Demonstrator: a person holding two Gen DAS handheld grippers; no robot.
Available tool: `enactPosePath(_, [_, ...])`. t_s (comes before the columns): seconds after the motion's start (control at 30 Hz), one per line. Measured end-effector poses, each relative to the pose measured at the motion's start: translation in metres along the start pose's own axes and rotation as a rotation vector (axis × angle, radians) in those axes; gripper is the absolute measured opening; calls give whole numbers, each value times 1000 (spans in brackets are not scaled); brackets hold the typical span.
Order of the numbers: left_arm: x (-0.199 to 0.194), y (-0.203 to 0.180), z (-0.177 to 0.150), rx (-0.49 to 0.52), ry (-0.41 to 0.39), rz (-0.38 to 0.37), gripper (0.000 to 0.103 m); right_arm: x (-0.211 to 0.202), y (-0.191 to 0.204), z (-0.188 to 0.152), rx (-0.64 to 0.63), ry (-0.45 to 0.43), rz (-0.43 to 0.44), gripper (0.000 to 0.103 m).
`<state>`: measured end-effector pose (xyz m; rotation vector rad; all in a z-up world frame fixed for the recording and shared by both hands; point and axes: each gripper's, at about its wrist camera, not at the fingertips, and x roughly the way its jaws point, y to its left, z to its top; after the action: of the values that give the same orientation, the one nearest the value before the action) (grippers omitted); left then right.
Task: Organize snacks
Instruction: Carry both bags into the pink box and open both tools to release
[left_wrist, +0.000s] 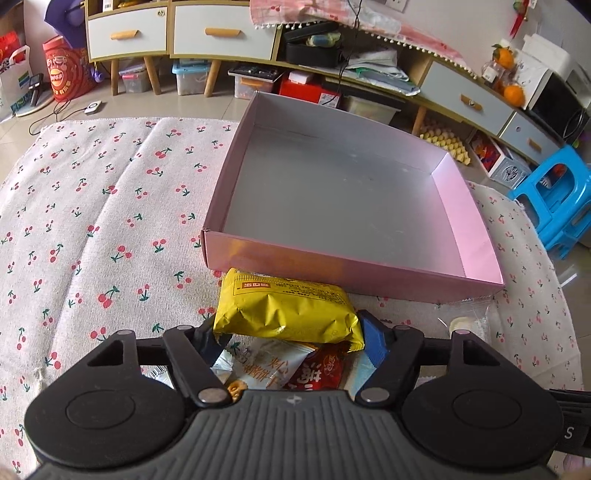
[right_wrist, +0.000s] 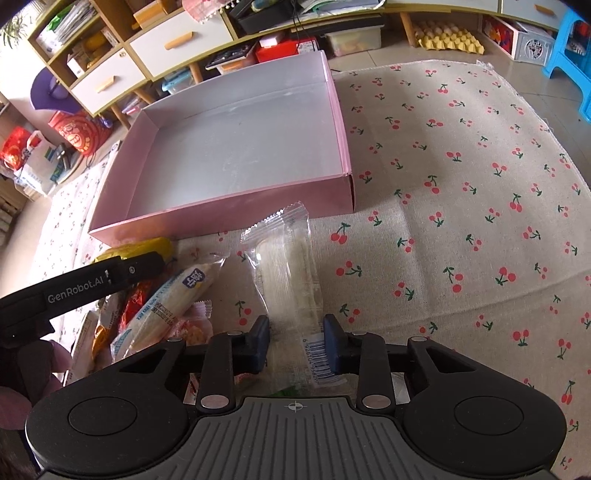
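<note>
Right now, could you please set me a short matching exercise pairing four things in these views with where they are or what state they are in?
Things:
1. yellow snack pack
2. clear-wrapped snack
3. pink box
4. blue stool

Place or state:
A. on the floor beside the cloth
B. between the fingers of the left gripper
C. nothing inside it
D. between the fingers of the right gripper

Pairs: 1-B, 2-D, 3-C, 4-A

A glossy foil-like yellow packet (left_wrist: 288, 314), a clear plastic wrapper (right_wrist: 288, 266), a satin-sheened pink cardboard box (left_wrist: 351, 267) and coarse woven cloth (left_wrist: 92, 221) are seen.
</note>
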<state>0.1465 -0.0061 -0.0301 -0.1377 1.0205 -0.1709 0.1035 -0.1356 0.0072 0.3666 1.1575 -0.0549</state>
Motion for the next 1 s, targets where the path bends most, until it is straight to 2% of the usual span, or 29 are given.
enactPosePath(0.27, [-11,4,-1,-3,-17,-30,69,-19,-13,10,84,-41,57,28])
enactPosePath(0.37, [-16,9,0,-10,-26,-47,69,-27,-16,15,112,-57,81,25])
enactPosePath(0.47, [-22,12,0,-22,-37,-63,69,-33,-18,20,137,-73,105,16])
enactPosePath(0.6, [-27,15,1,-37,-51,-77,69,-35,-17,25,164,-74,143,17])
enactPosePath(0.67, [-27,17,0,-46,-48,-77,69,-31,-16,25,174,-60,137,23])
enactPosePath(0.73, [-26,18,-2,-51,-38,-78,69,-25,-14,23,168,-37,91,29])
enactPosePath(0.8, [-24,18,-4,-53,-27,-80,69,-16,-12,22,156,-12,66,48])
enactPosePath(1.0, [-23,15,-7,-32,-15,-82,69,12,-10,14,163,65,16,50])
